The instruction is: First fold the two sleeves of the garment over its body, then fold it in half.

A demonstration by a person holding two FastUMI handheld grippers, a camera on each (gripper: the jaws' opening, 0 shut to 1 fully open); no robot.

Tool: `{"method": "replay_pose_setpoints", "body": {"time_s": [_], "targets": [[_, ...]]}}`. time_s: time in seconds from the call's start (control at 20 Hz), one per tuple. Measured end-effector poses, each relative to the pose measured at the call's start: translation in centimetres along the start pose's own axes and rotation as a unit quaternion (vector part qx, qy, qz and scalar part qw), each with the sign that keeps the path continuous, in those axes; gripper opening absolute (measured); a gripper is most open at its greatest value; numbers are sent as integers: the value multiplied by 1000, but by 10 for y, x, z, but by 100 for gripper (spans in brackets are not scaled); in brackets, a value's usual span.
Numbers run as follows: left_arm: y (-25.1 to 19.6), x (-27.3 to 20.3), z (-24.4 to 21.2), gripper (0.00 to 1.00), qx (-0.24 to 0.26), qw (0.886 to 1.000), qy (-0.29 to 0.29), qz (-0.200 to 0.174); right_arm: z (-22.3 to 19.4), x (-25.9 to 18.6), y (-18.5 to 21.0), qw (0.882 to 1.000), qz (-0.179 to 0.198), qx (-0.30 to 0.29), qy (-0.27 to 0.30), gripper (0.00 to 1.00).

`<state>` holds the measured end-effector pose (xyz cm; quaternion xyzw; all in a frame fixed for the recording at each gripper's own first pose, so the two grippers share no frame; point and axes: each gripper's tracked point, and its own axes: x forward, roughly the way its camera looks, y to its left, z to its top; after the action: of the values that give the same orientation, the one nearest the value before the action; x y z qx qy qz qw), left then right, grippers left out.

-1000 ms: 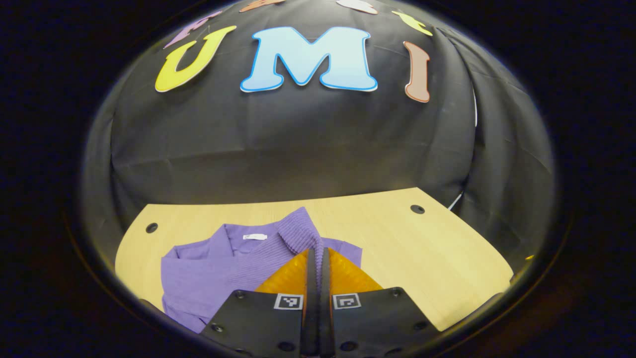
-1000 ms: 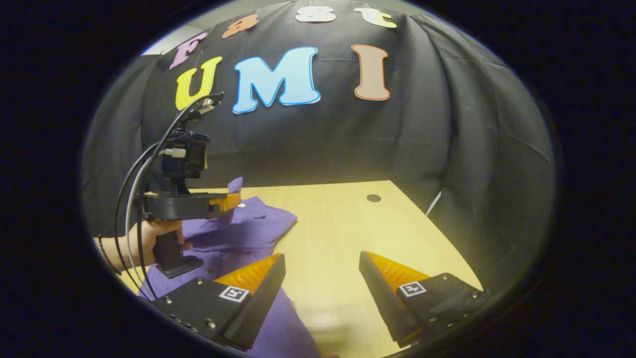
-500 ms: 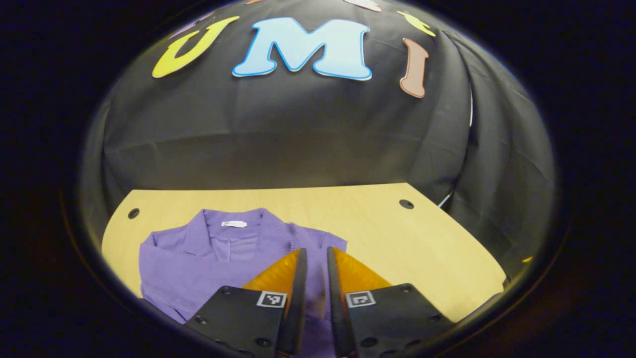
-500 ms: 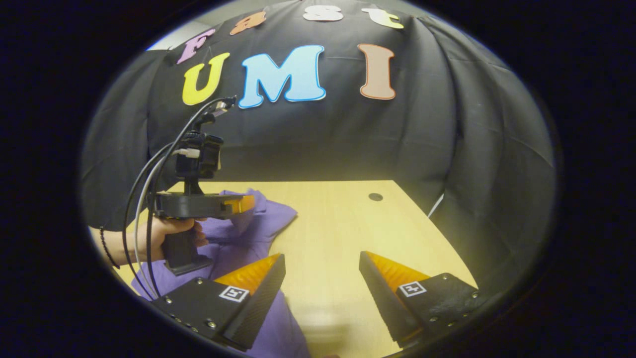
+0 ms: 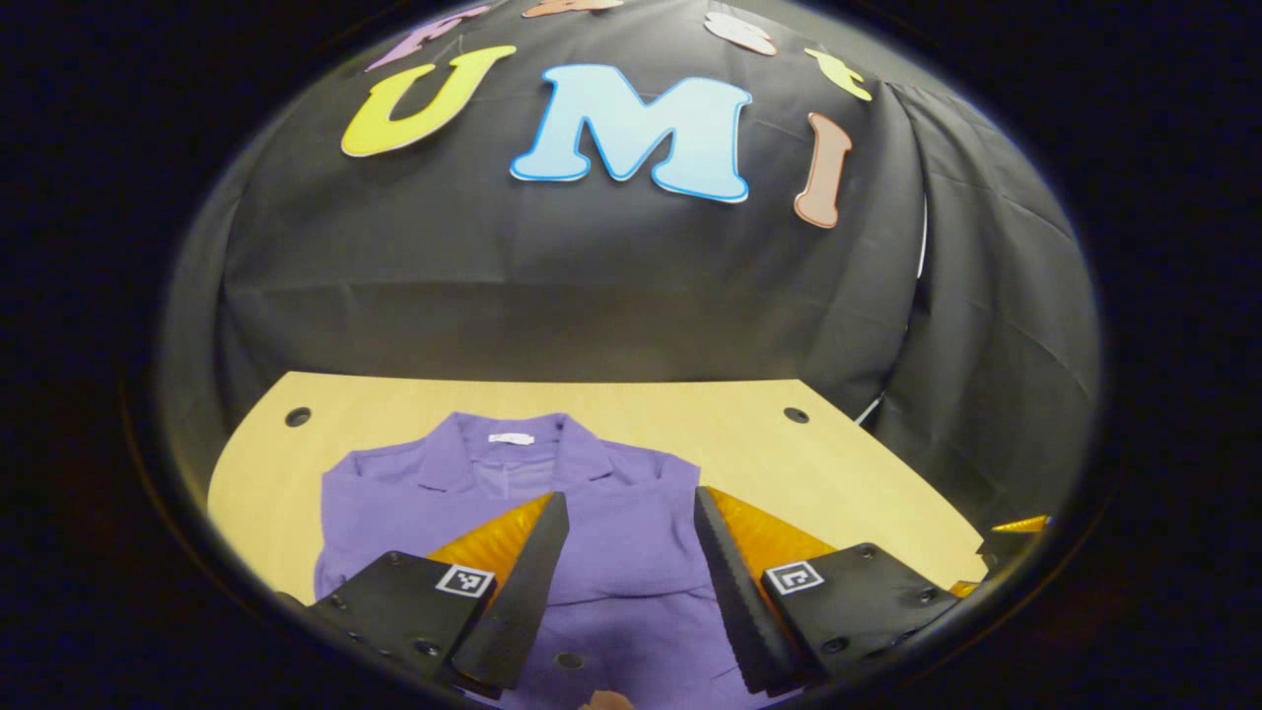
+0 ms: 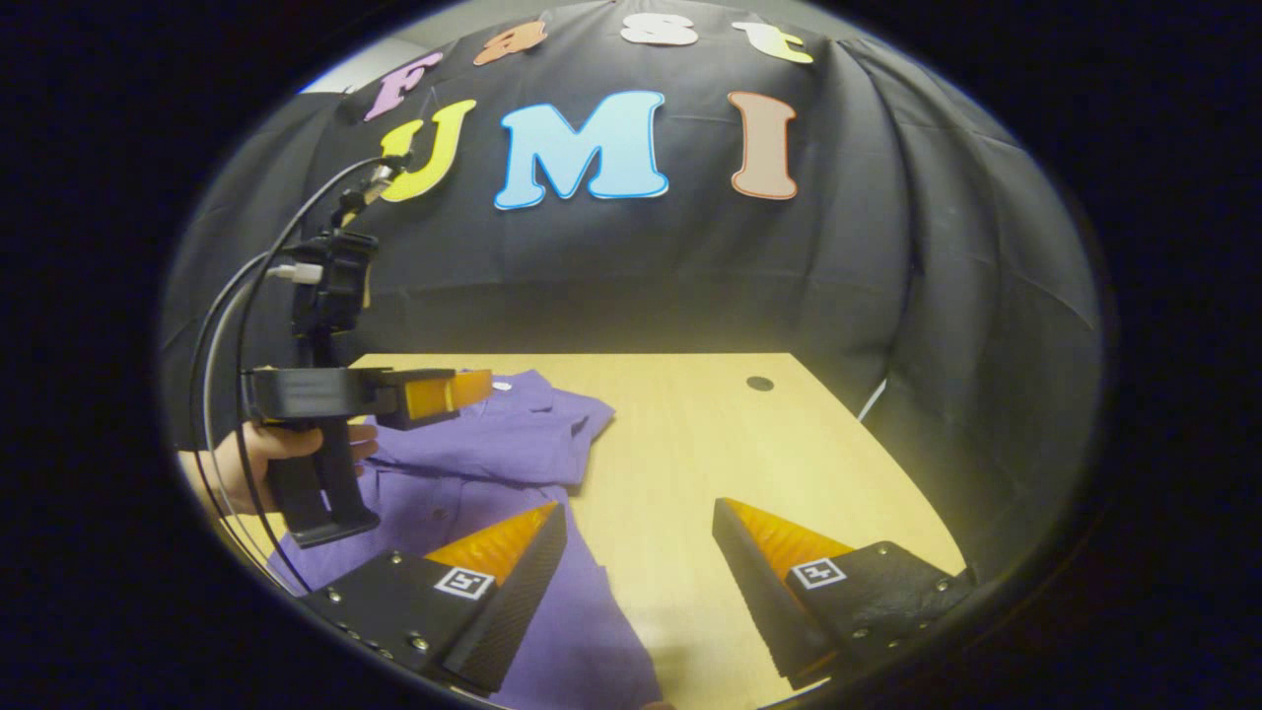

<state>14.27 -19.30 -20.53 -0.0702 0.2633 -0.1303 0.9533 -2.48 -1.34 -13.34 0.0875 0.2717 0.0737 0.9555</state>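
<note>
My left gripper (image 5: pixel 631 582) hangs with jaws wide and empty above the garment (image 5: pixel 592 513); my hand (image 6: pixel 258 456) grips its handle. My right gripper (image 6: pixel 639 582) is wide too, over the garment's right edge. The garment lies flat on the tabletop (image 5: pixel 848 473), collar (image 5: pixel 508 456) far.

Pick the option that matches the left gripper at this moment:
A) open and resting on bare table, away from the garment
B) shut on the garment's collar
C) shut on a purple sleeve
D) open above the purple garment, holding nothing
D: the left gripper stands open over the purple garment, with only flat cloth visible between its fingers.
</note>
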Motion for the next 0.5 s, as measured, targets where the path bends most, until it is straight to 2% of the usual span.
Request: {"method": "replay_pose_setpoints", "body": {"time_s": [0.25,0.5], "targets": [[47,-76,-24,87,5,1000,5,23,-20,-12,23,1000,1,-14,10,93],[93,-153,-86,86,2,998,52,35,-67,-24,38,999,-4,-5,54,94]]}}
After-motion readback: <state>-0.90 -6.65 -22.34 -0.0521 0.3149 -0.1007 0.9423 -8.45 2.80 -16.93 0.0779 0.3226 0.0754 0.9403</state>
